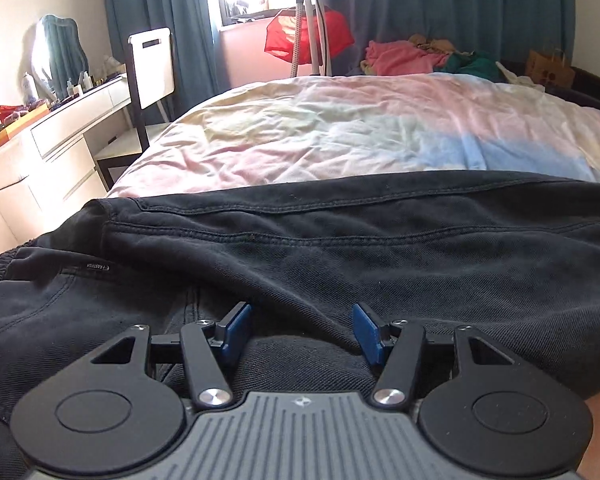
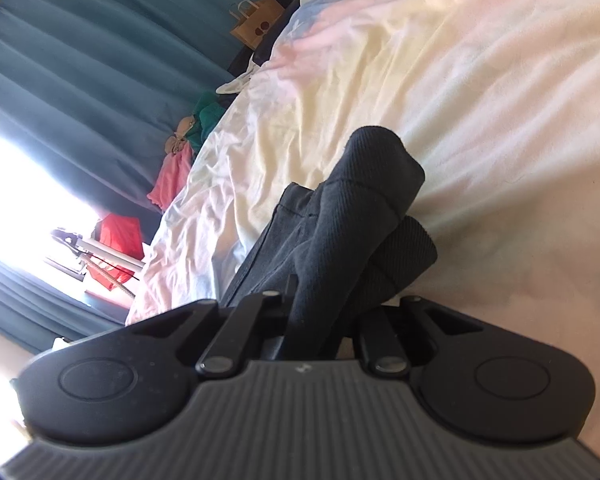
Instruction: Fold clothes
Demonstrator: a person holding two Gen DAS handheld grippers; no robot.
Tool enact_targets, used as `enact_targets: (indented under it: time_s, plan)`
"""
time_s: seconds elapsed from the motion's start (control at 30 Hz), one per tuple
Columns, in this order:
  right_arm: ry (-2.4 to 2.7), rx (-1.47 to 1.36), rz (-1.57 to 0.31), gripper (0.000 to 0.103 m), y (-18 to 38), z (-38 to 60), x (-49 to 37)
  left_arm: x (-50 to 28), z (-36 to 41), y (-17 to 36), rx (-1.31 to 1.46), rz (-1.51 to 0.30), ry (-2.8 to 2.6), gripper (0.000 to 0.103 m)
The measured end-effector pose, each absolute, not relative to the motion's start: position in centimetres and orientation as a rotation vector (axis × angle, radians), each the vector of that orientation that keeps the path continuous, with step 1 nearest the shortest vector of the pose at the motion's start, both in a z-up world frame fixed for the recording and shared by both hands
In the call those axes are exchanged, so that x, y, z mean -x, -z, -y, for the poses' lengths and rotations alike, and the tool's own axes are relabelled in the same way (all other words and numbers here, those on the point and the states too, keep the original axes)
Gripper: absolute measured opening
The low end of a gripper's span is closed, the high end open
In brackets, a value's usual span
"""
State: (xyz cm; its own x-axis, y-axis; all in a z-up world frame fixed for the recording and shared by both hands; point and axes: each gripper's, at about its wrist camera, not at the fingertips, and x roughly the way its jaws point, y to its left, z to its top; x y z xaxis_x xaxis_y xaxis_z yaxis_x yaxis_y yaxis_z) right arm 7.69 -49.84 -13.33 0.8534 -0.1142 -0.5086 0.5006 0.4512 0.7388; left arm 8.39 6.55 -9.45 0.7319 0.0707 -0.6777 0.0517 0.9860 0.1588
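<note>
Black trousers (image 1: 340, 248) lie spread across the near part of the bed, elastic waistband at the left. My left gripper (image 1: 302, 326) is open, its blue pads (image 1: 236, 330) resting low on the black fabric with cloth bulging between them. In the right wrist view my right gripper (image 2: 320, 320) is shut on the trousers' ribbed leg cuffs (image 2: 364, 208), which stick out forward past the hidden fingertips, lifted above the bedsheet (image 2: 460, 100).
The bed has a pastel tie-dye sheet (image 1: 340, 128). A pile of pink and green clothes (image 1: 420, 58) lies at its far edge, with a paper bag (image 1: 550, 68). A white dressing table (image 1: 60, 132), a chair (image 1: 148, 80) and a tripod with a red garment (image 1: 308, 32) stand by teal curtains.
</note>
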Motion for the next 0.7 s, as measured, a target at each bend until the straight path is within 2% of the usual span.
enact_targets:
  time_s: [0.23, 0.7]
  plan:
    - [0.387, -0.811, -0.390, 0.010, 9.8, 47.5, -9.0, -9.5, -6.9, 11.0, -0.138, -0.807, -0.002, 0.059]
    - [0.290, -0.112, -0.271, 0.010, 0.0, 35.2, -11.4, -8.3, -7.6, 9.1, -0.090, -0.743, 0.012, 0.061]
